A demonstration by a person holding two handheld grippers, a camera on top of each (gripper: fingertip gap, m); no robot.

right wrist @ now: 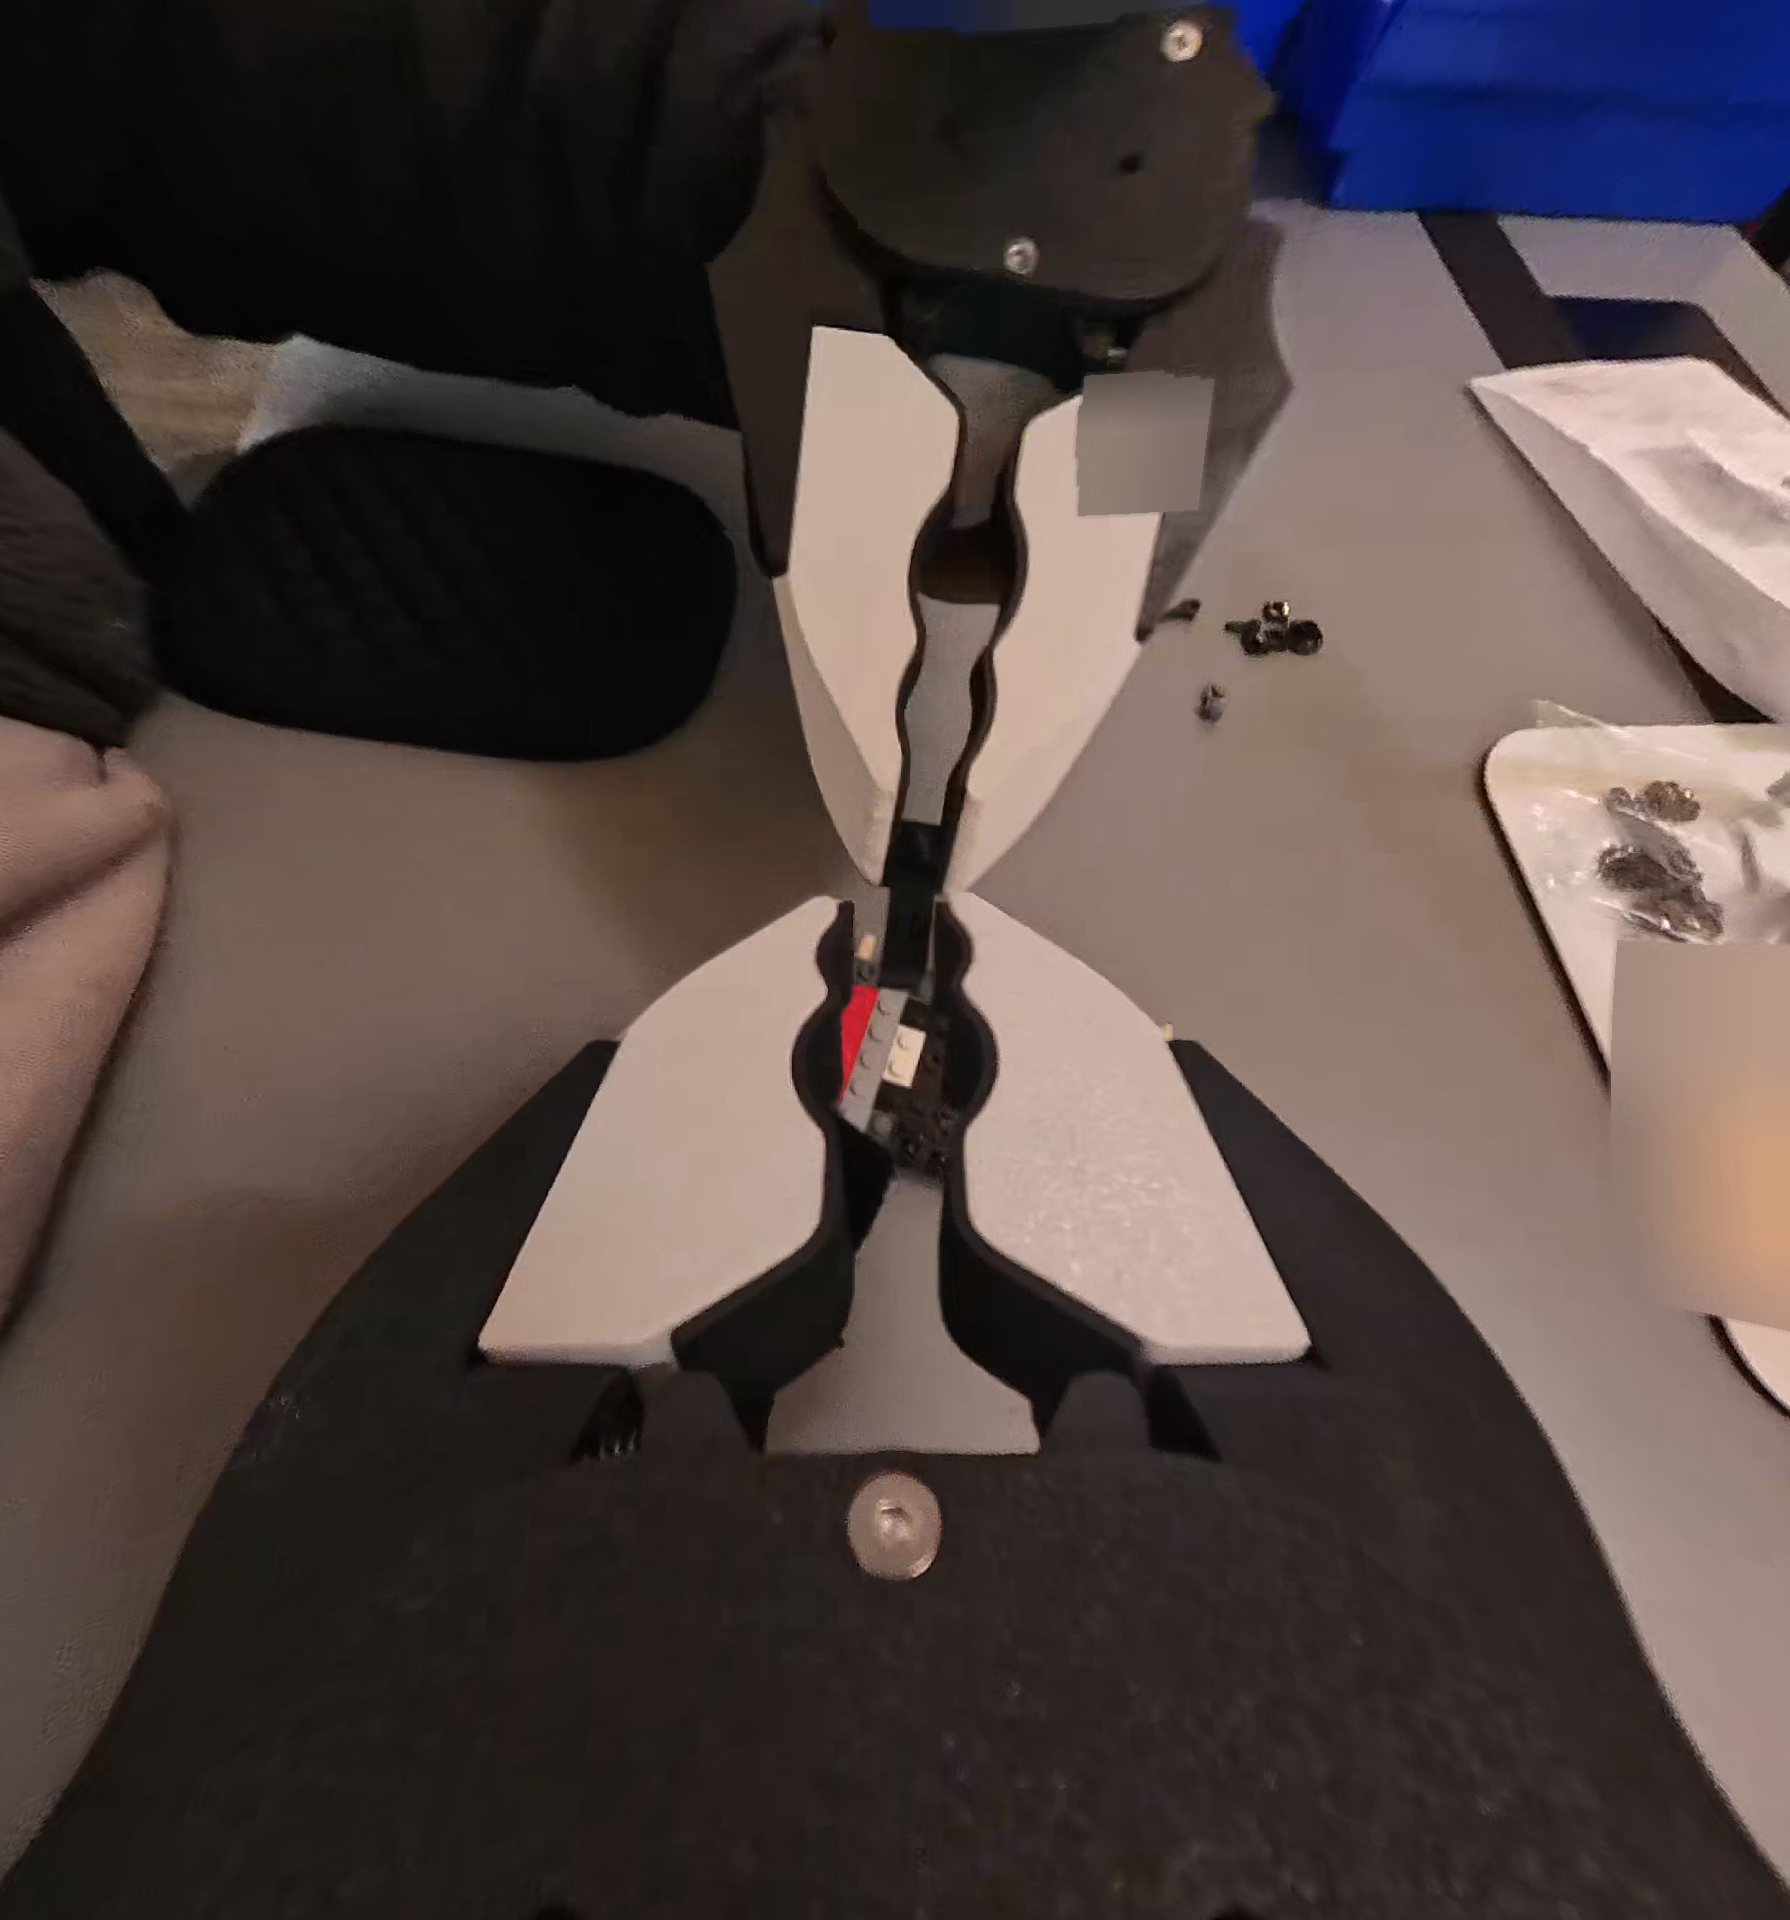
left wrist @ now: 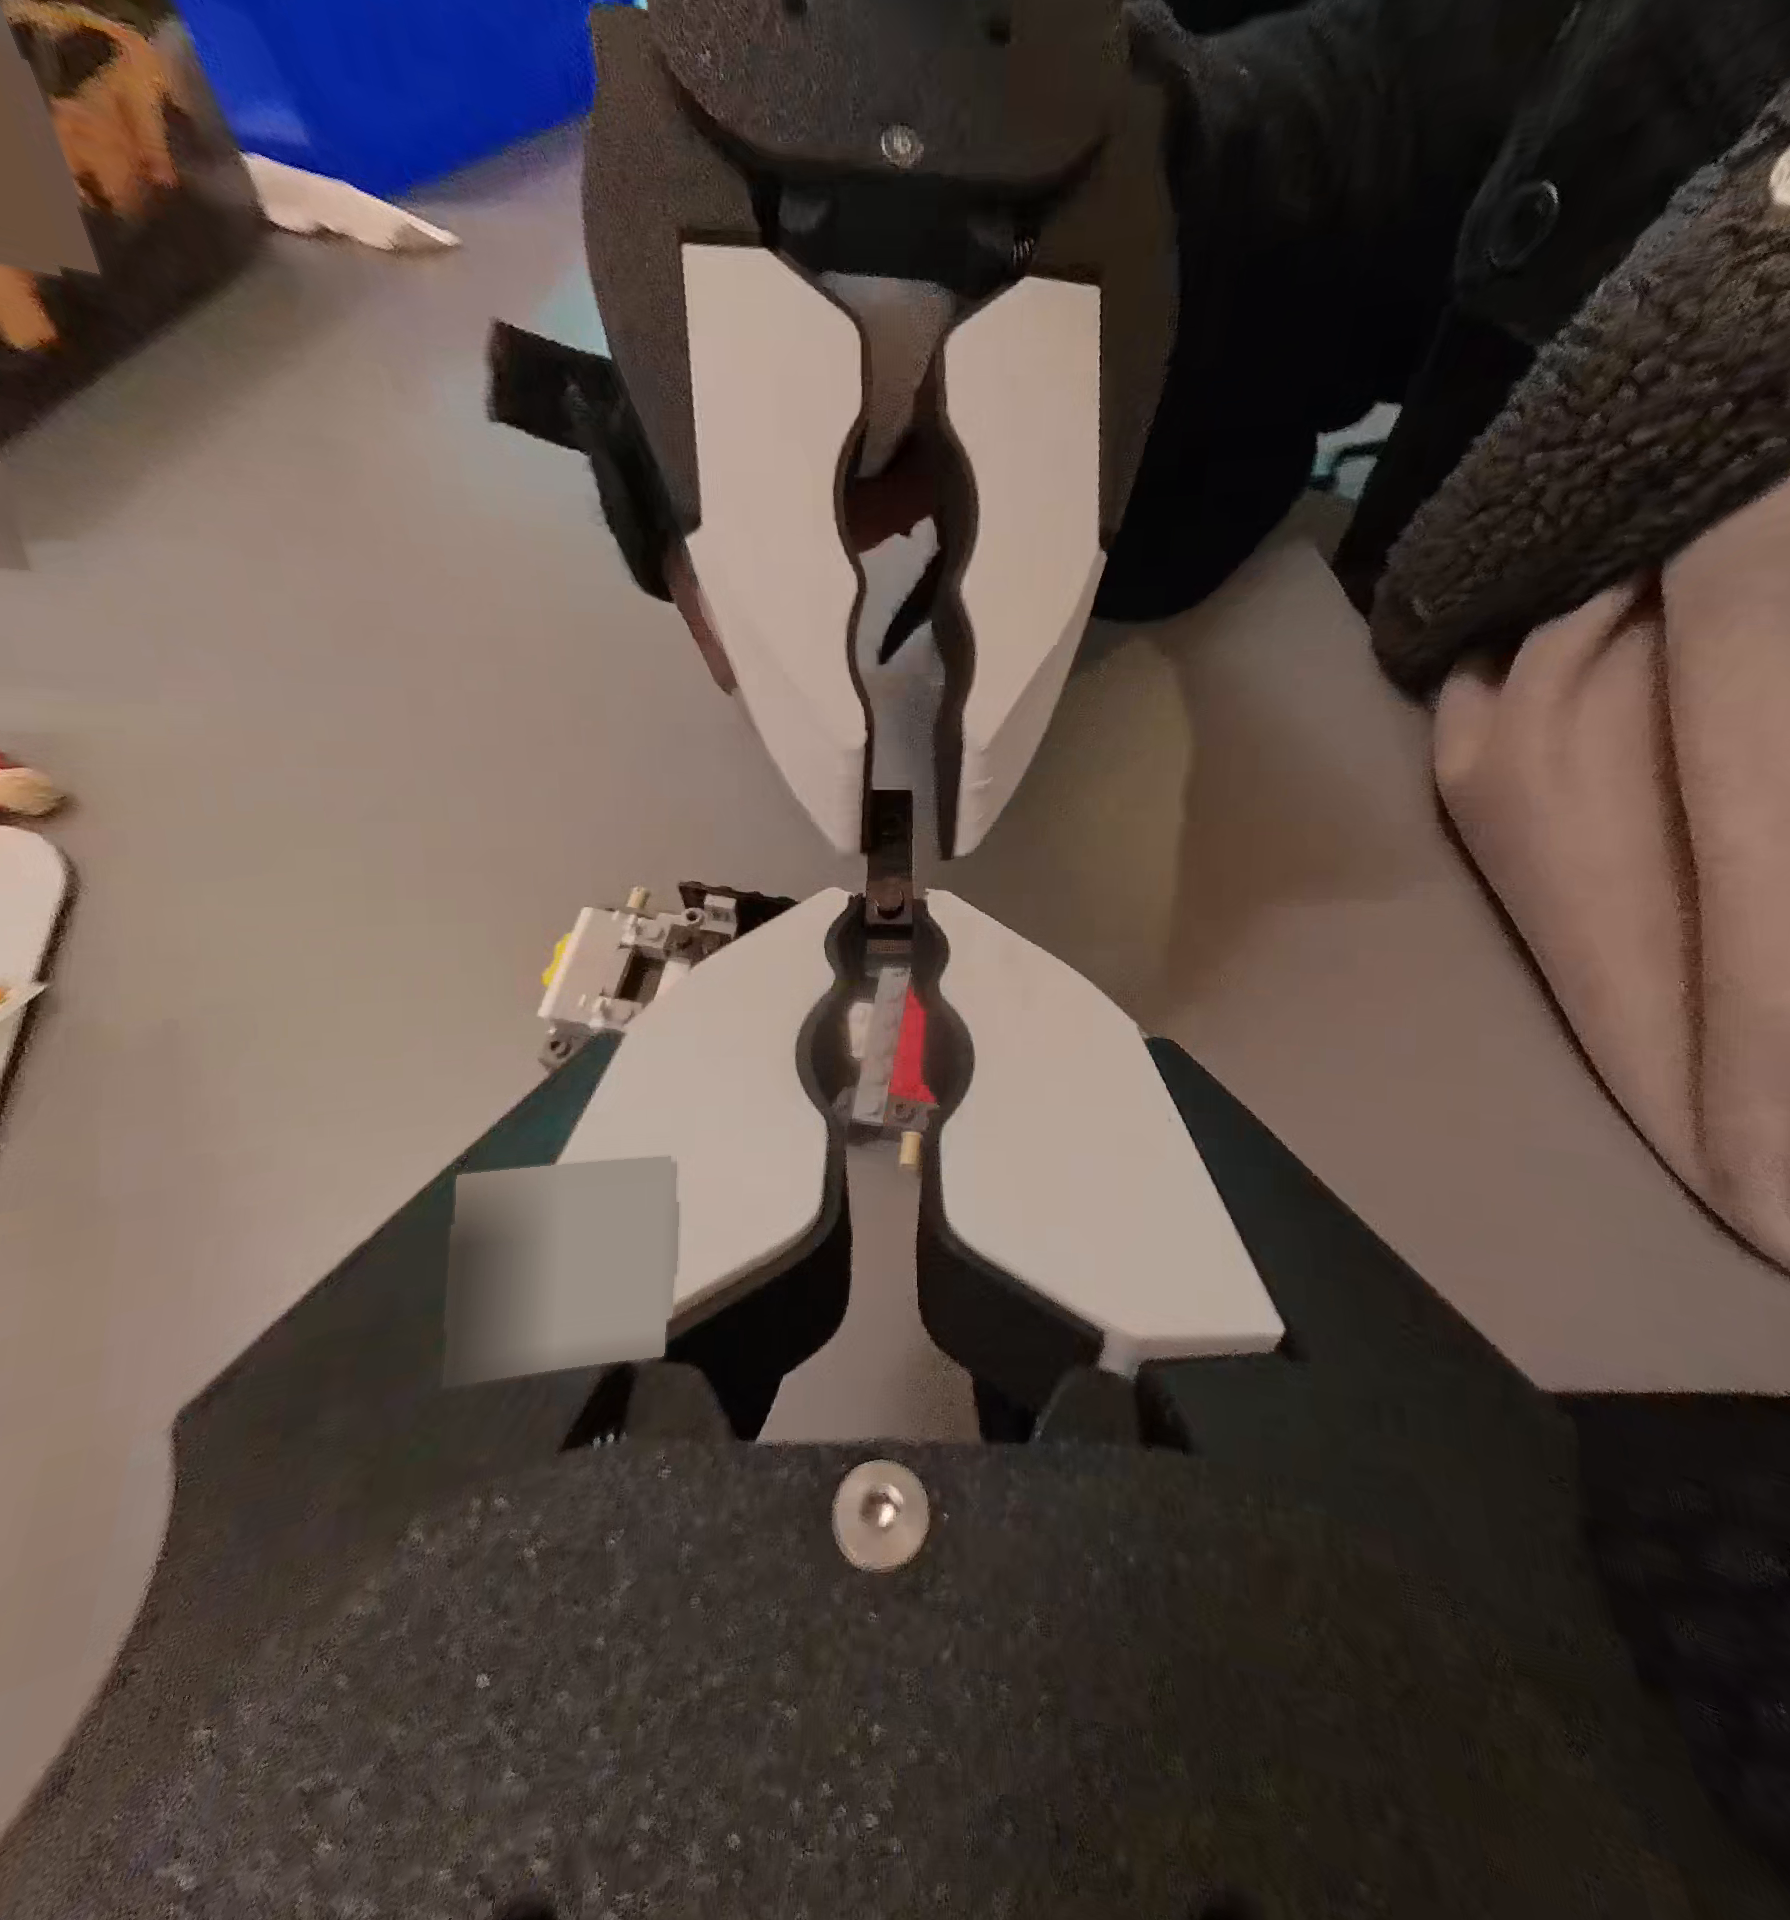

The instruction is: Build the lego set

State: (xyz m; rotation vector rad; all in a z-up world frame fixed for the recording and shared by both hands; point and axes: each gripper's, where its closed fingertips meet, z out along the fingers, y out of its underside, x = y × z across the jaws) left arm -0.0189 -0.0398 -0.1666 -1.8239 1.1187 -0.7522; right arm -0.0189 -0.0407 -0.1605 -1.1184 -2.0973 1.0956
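We hold our two tools nose to nose above the grey surface [left wrist: 299,675]. The left tool [left wrist: 889,914] clenches a small grey-and-red lego assembly [left wrist: 891,1049], steadying it. The right tool [right wrist: 896,914] grips a black piece [left wrist: 889,831], apparently to press it on; another assembly [left wrist: 621,961] waits alongside.

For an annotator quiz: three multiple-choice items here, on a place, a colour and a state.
1. Where is the loose white-grey sub-build? A on the table, left of the left gripper; B inside a box; C on a shelf.
2. Colour of the bright brick in the held assembly? A green; B red; C orange.
3. The left gripper and right gripper are: A wide open; B far apart; C tip to tip, both shut on the held assembly.
1 A, it lies beside the fingers; 2 B, red shows between them; 3 C, their tips meet around it.
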